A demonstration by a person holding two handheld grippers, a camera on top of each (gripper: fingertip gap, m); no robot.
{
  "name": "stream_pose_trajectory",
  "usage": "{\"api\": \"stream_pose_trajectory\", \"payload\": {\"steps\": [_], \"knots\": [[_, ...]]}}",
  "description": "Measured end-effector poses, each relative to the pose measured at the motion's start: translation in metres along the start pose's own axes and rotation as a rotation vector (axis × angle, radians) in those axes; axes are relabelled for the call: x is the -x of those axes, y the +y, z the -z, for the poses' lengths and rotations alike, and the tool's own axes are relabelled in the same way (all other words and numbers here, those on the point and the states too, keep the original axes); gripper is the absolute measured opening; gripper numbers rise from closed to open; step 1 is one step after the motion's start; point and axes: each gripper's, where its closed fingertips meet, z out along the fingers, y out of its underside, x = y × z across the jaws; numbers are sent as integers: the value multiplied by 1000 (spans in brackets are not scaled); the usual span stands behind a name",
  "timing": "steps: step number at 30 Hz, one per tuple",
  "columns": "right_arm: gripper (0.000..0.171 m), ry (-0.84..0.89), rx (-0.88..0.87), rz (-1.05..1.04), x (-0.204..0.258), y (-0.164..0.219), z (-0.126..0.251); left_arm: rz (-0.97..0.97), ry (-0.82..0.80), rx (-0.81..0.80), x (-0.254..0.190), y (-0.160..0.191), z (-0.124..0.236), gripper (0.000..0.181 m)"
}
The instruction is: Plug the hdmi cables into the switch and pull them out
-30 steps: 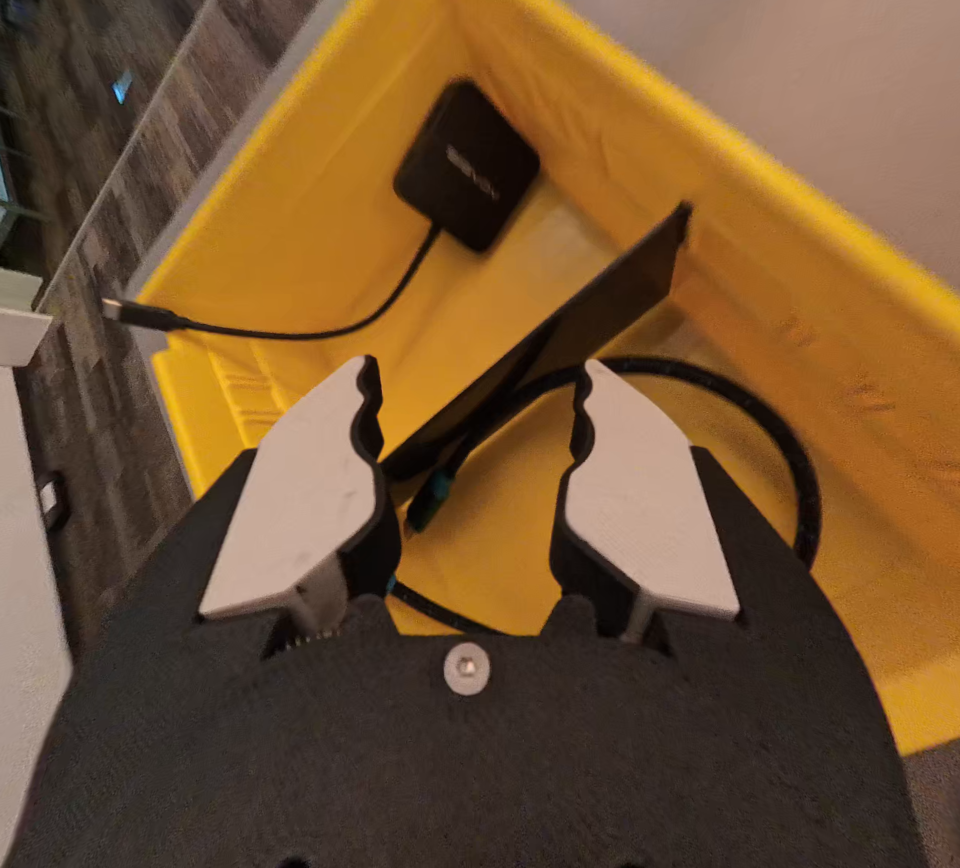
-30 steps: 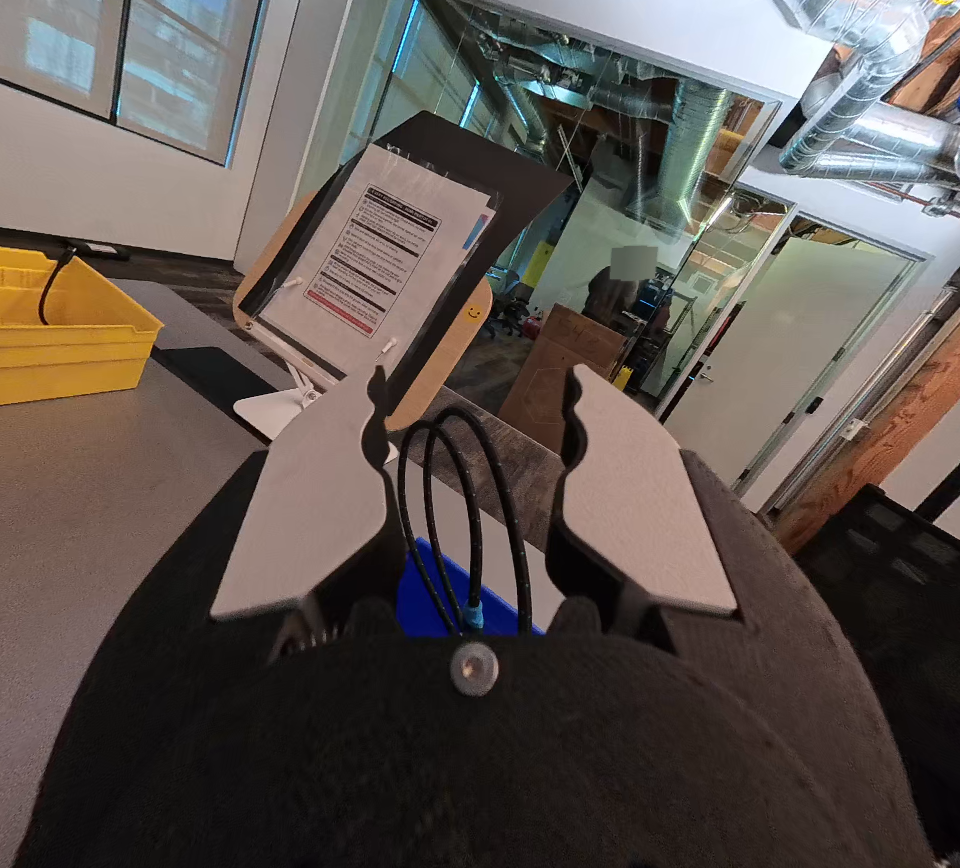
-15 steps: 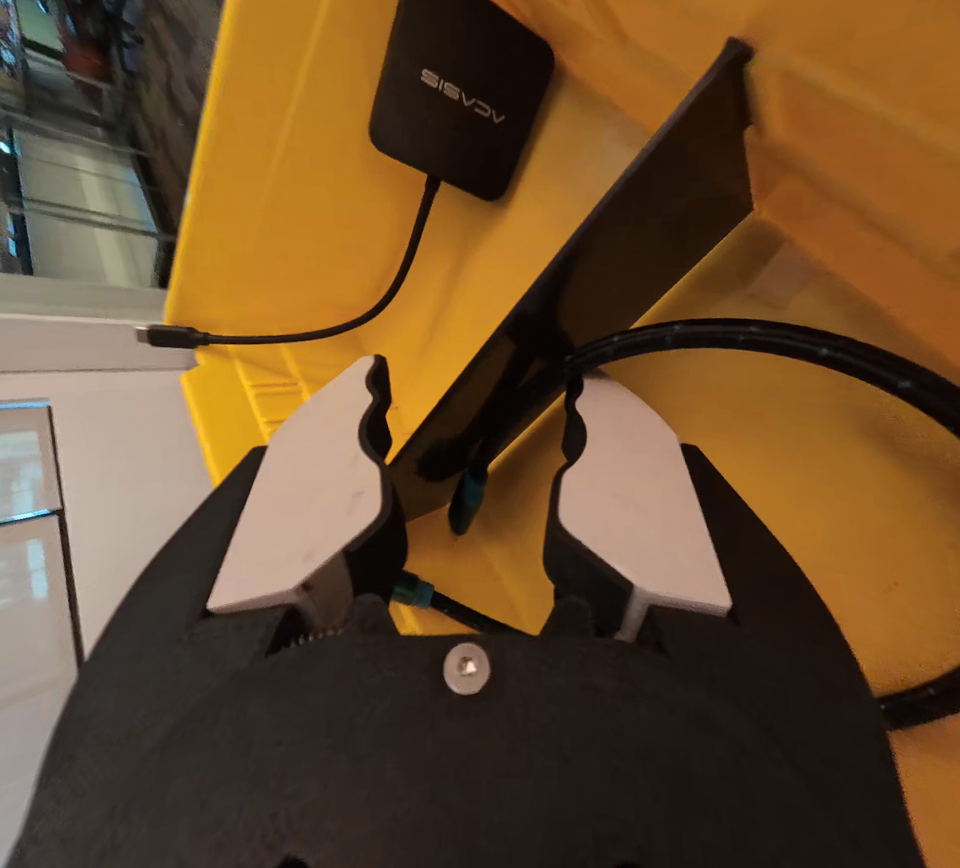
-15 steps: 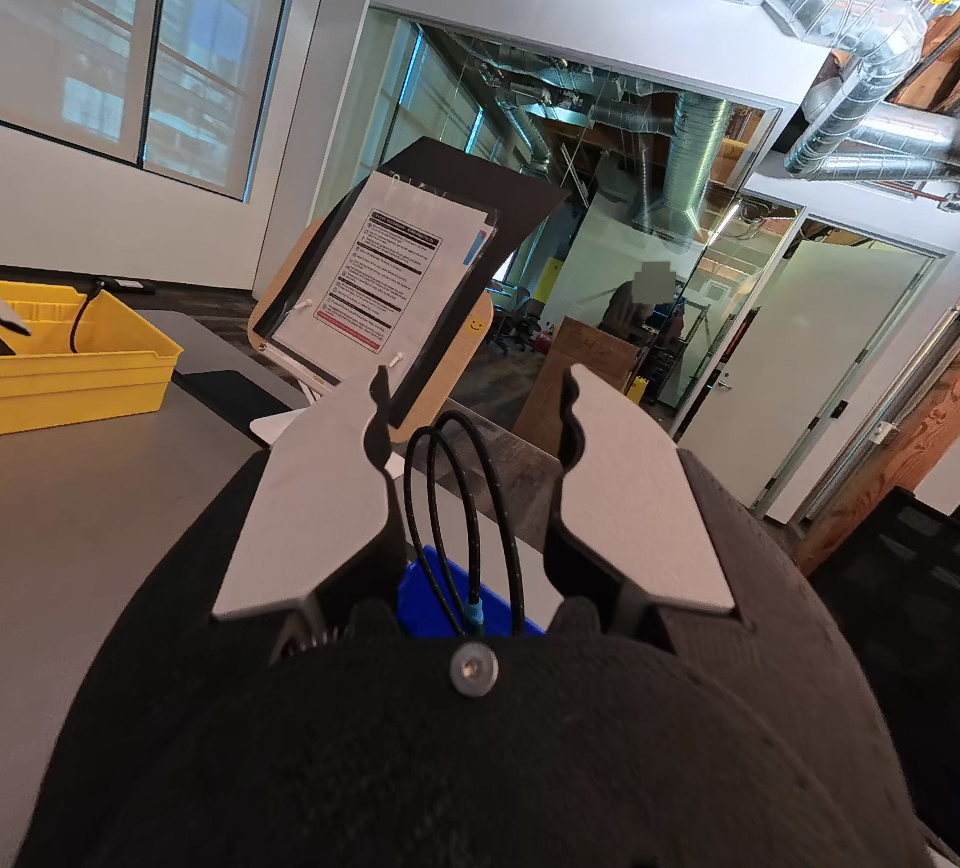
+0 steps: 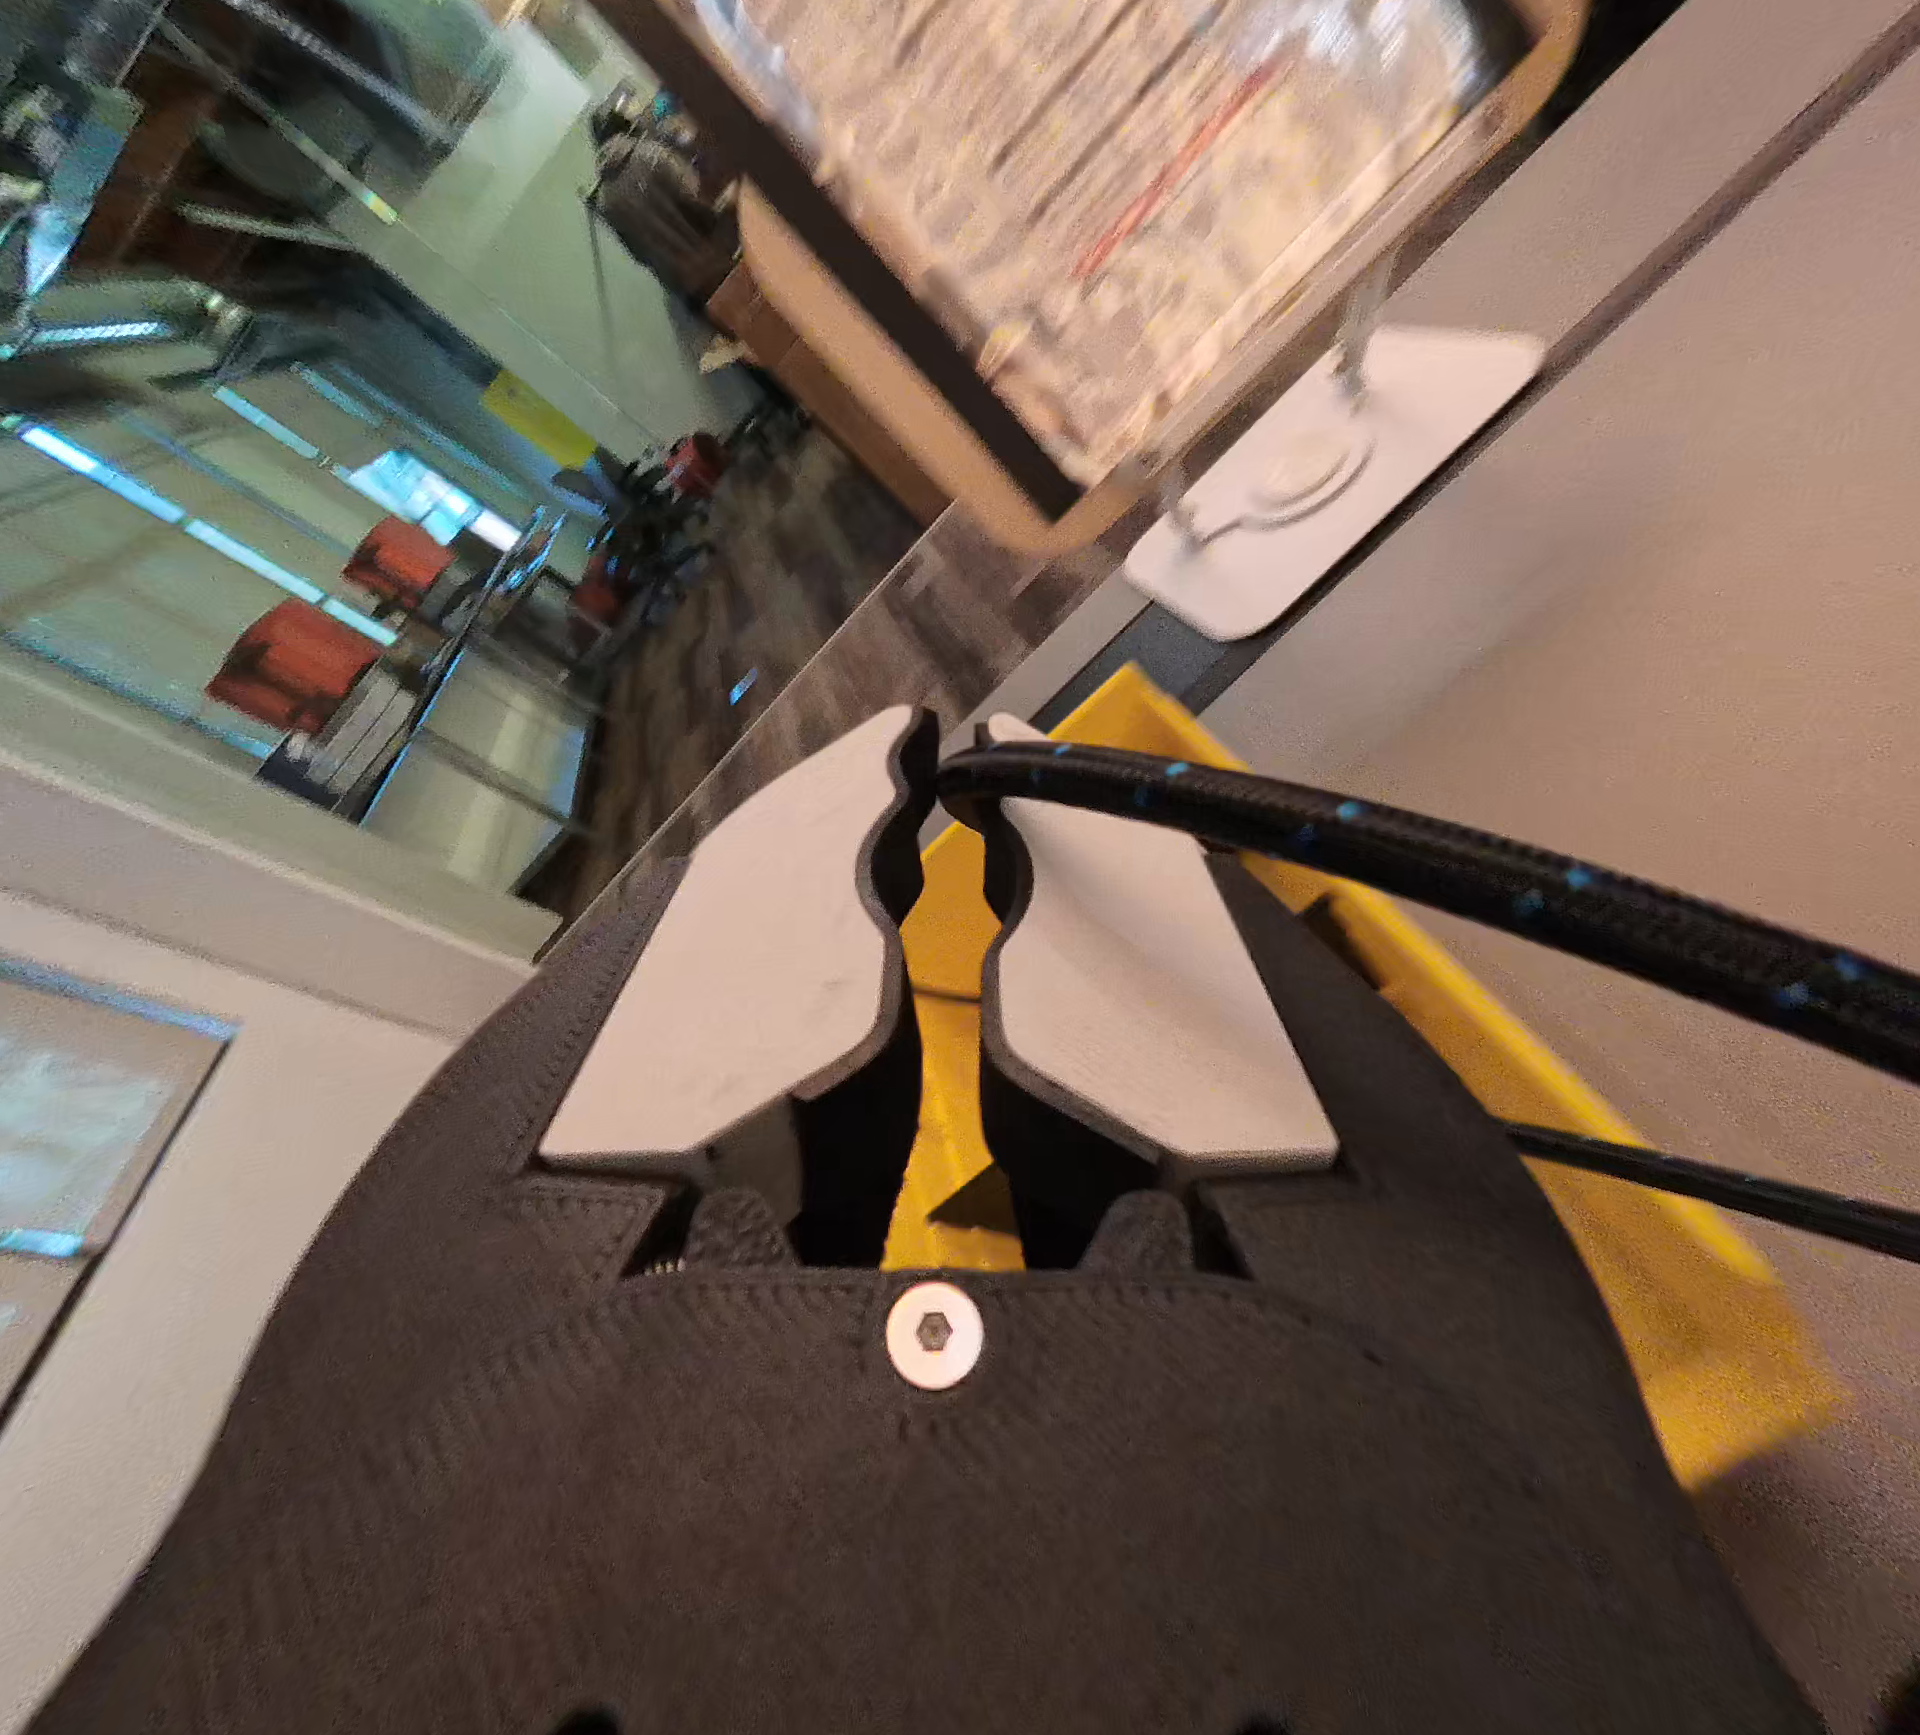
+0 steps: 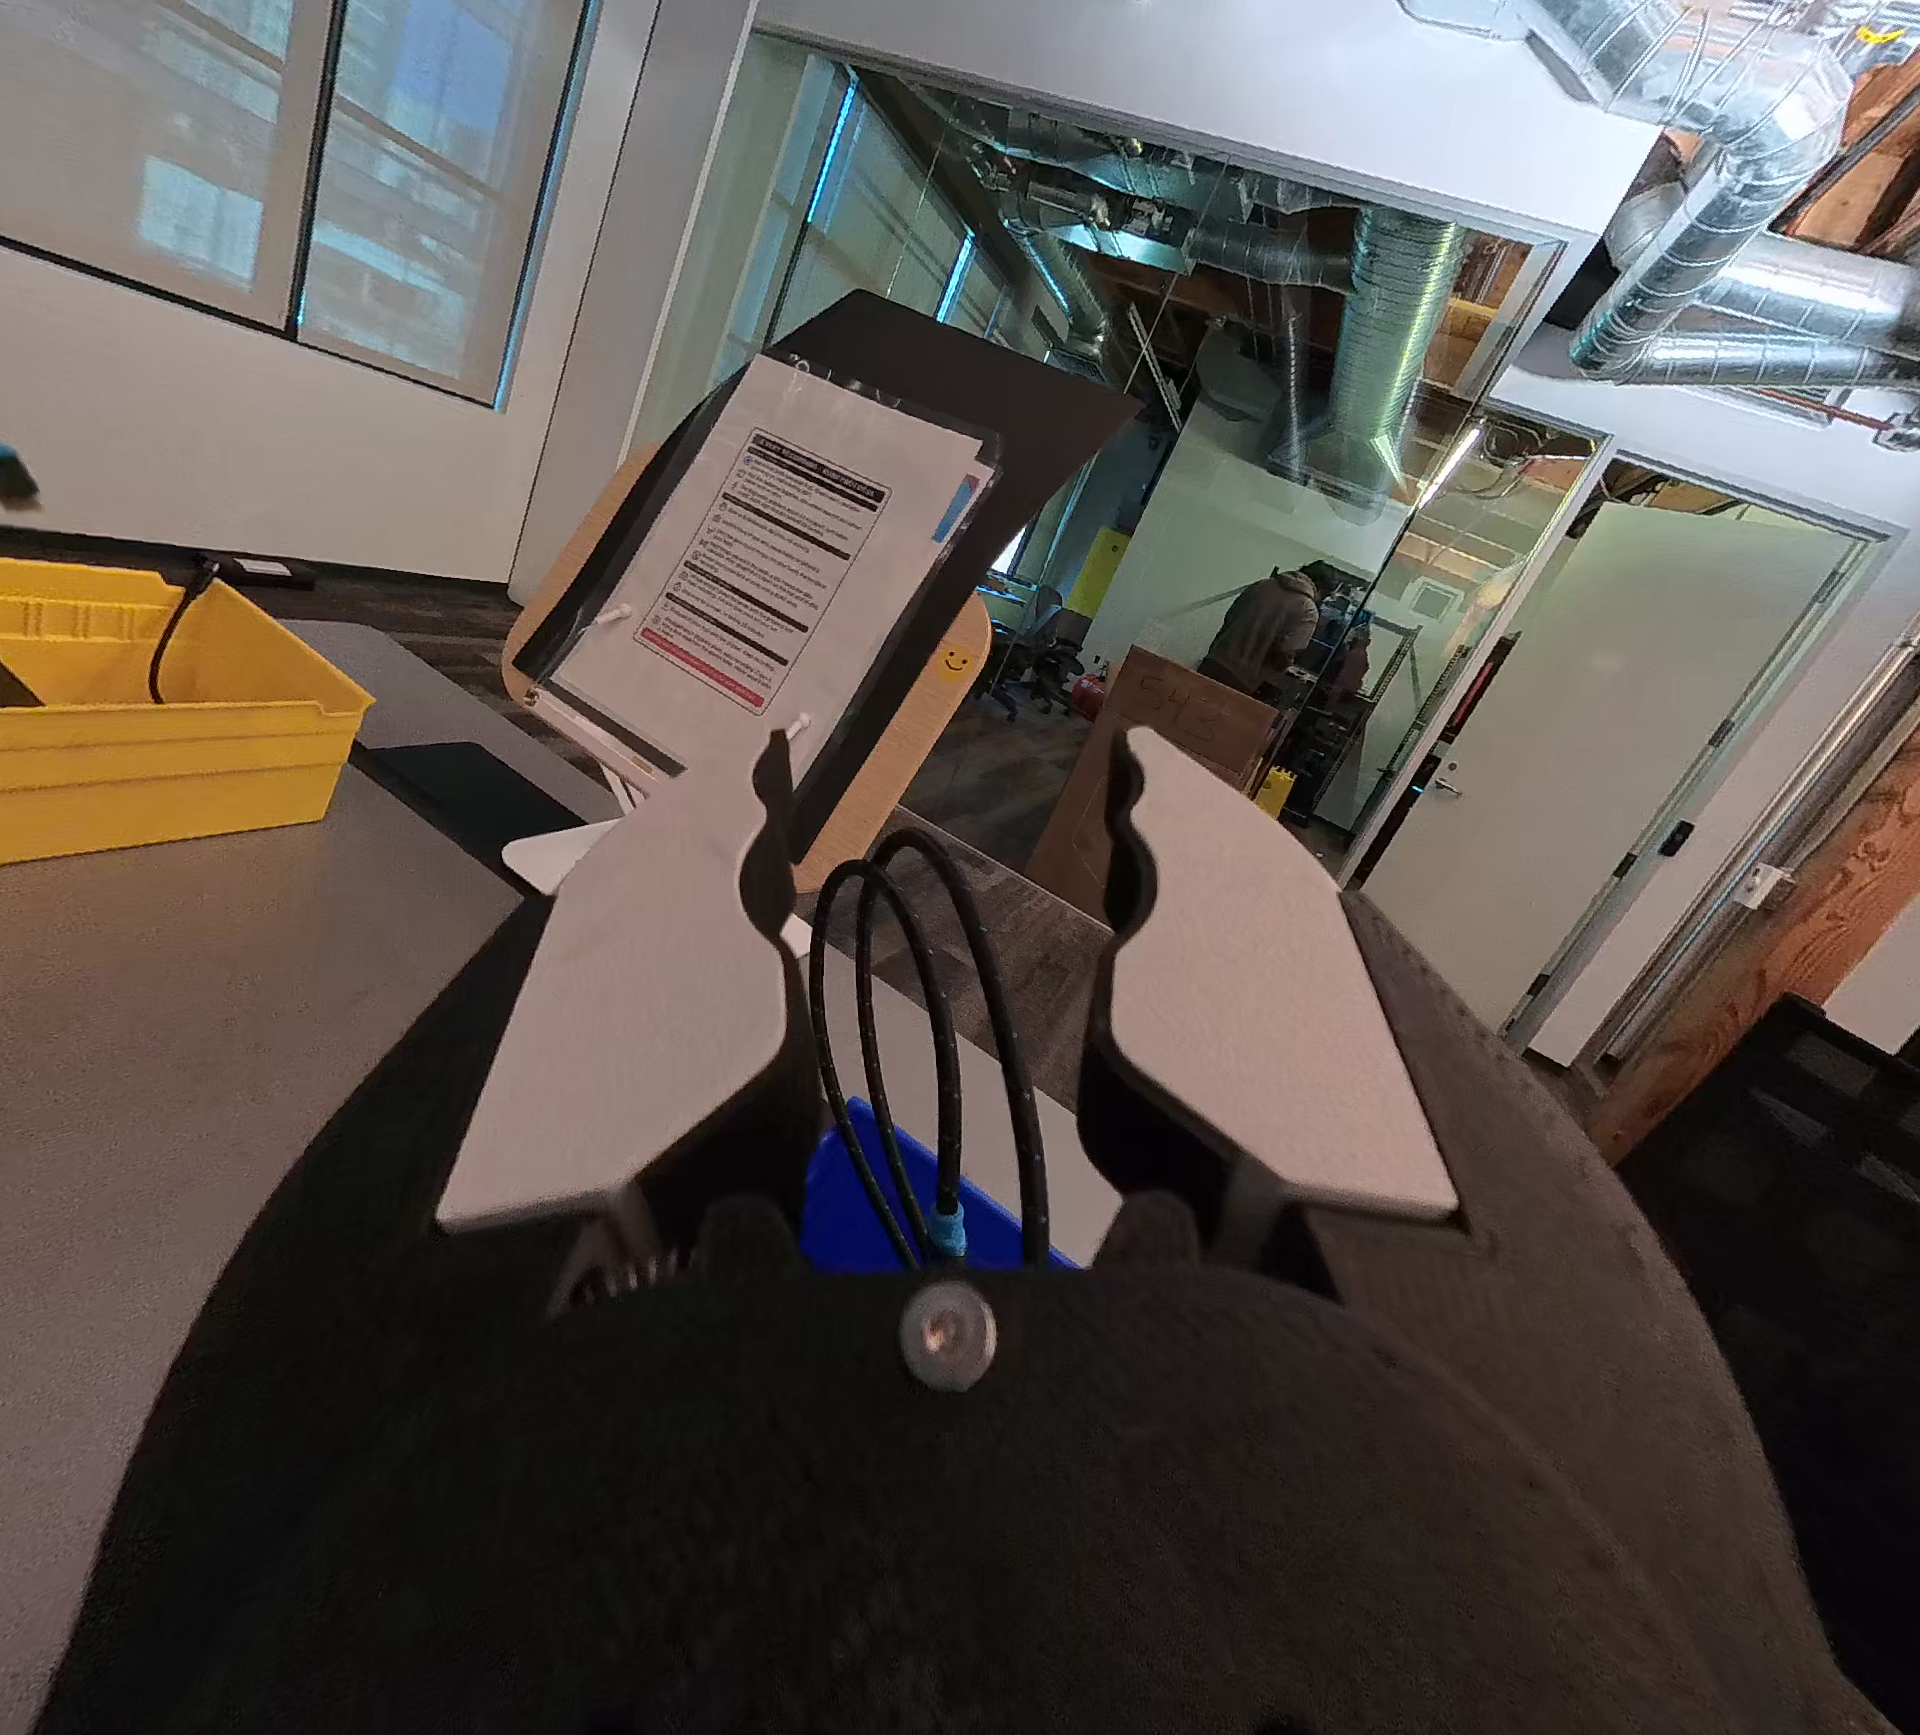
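In the left wrist view my left gripper [image 5: 958,745] is shut on a thick black braided HDMI cable [image 5: 1455,864] with blue flecks. It pinches the cable at the fingertips, above the yellow bin [image 5: 1496,1124], and the cable runs off to the right. A thinner black cable [image 5: 1766,1207] passes below it. In the right wrist view my right gripper [image 6: 945,776] is open and empty. Behind it, loops of another black braided cable [image 6: 940,1010] rise from a blue bin [image 6: 883,1186]. The switch is out of view.
The yellow bin [image 6: 177,750] stands on the grey table [image 6: 208,958] at the left, with a thin black cable [image 6: 171,636] hanging over its rim. A document stand [image 6: 790,563] on a white base stands at the table's far edge and shows blurred in the left wrist view [image 5: 1091,127].
My left gripper has closed on the thick HDMI cable and lifted up out of the yellow bin, swinging its view toward the room. My right gripper has hardly moved.
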Motion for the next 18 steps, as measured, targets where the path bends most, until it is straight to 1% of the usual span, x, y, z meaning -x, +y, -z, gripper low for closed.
{"api": "stream_pose_trajectory", "payload": {"steps": [2,4,7,9,11,13,15,16,18], "knots": [[58,-3,14,11,2,2,-2,3,82,-54,-23,-36,10,6],[58,-12,25,19,5,4,-4,-30,214,-56,-66,-62,7,6],[58,-24,35,28,9,5,-6,-108,336,11,-142,-83,-22,6],[58,-30,39,29,11,6,-8,-134,415,54,-200,-84,-50,6],[59,-41,49,27,14,8,-11,-169,467,101,-251,-74,-74,6],[59,-48,59,33,16,11,-14,-177,493,152,-286,-60,-92,6],[59,-60,71,39,20,14,-17,-125,499,169,-305,-53,-103,8],[58,-69,77,42,22,15,-19,-89,509,159,-310,-53,-105,17],[59,-81,92,54,26,19,-24,15,583,164,-317,-53,-106,50]]}}
